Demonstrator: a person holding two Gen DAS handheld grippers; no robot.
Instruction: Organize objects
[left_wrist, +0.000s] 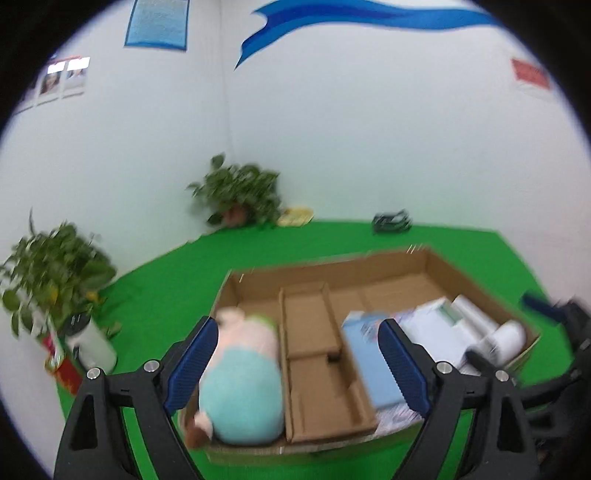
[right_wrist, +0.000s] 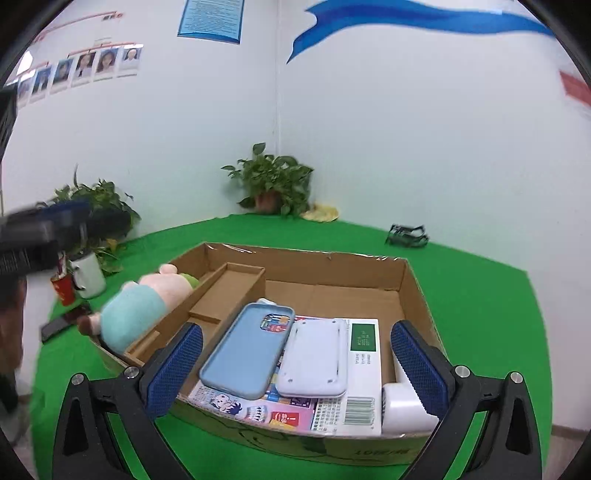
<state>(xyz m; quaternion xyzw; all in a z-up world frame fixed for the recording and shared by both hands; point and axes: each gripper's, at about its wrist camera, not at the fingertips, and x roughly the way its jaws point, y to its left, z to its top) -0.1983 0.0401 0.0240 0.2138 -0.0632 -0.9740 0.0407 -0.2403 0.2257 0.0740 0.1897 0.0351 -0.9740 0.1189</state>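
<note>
The left gripper is being held with its jaws wide apart and nothing between the pads, above the near edge of the cardboard box. Just ahead of its left finger, a plush toy is lying in the box's left compartment. The right gripper is likewise being held spread and empty (its pads touching nothing); ahead between its fingers, a blue phone case and a white device are resting on printed packs.

potted plants, white mug, wall posters
</note>
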